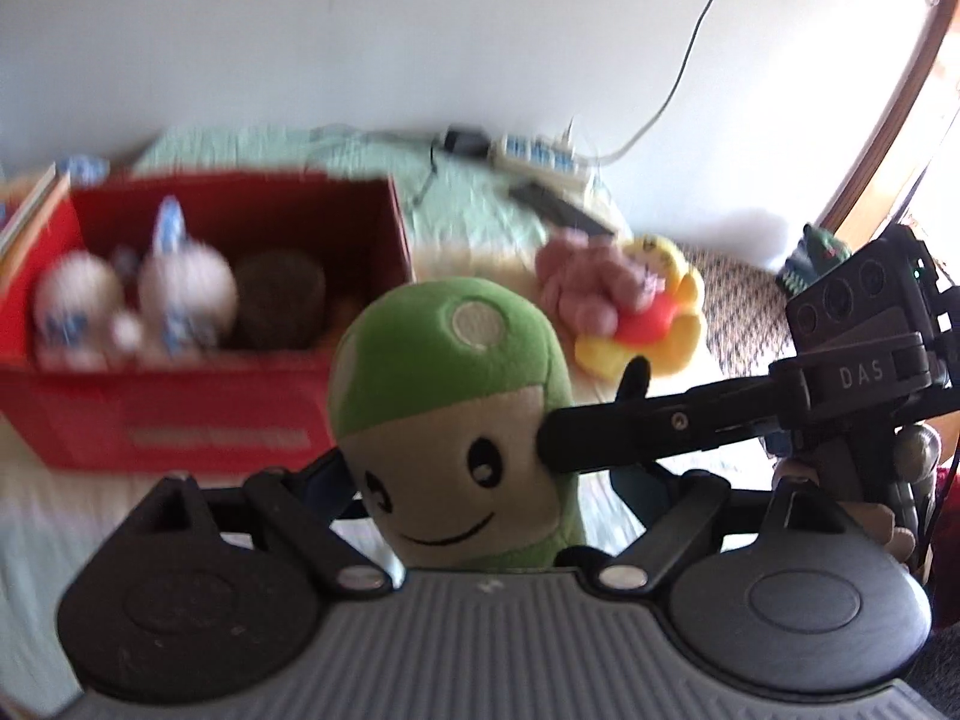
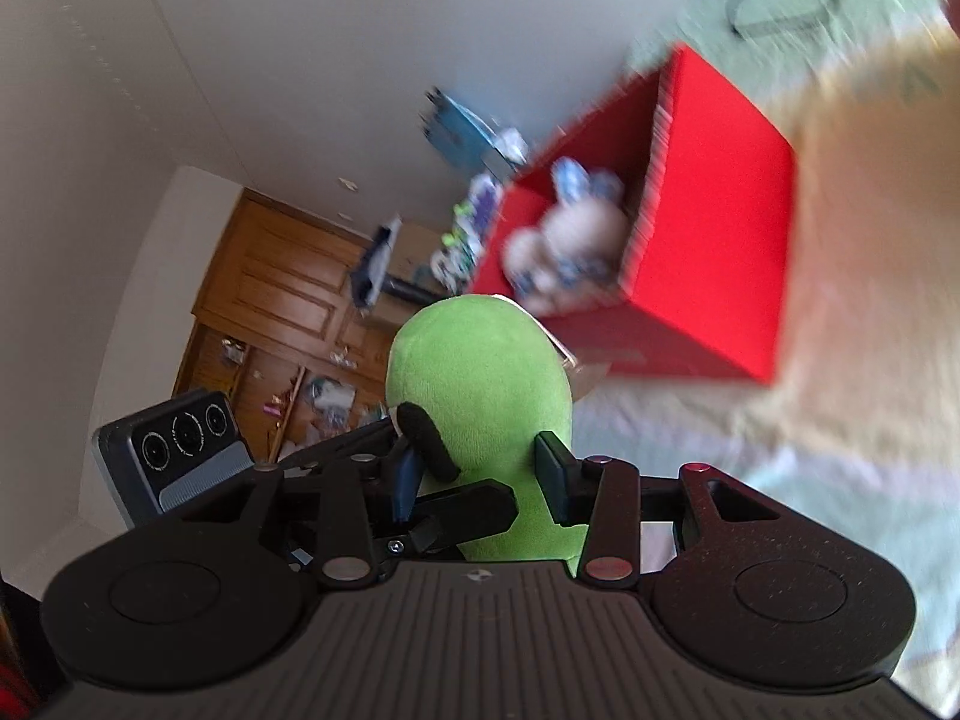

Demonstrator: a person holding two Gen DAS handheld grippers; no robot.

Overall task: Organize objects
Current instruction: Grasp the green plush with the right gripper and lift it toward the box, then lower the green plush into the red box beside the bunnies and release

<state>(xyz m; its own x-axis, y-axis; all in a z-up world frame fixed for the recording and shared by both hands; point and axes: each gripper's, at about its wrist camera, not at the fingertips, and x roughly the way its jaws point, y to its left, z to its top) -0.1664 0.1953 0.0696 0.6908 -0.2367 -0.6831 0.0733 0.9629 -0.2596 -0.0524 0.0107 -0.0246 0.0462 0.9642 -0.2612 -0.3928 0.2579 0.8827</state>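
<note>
The bed [image 1: 468,204], under a pale green cover, carries everything, and its far edge meets a white wall [image 1: 420,30] at twelve o'clock. One red box [image 1: 198,420] stands open at ten o'clock in the left wrist view. Inside it are two white-and-blue plush toys [image 1: 180,294] side by side and one dark round thing [image 1: 279,300] to their right; blur hides finer detail. Bare bedding lies between the box and a pink, yellow and red plush toy [image 1: 624,300] at one o'clock. One white power strip [image 1: 540,156] lies by the wall.

One green plush toy [image 1: 456,420] with a smiling cream face is held in the air, in front of the box. The left gripper [image 1: 462,480] is clamped on its lower body, one finger on each side. The right gripper [image 2: 480,468] grips it too, and its fingers [image 1: 600,438] reach in from three o'clock to the toy's cheek.
</note>
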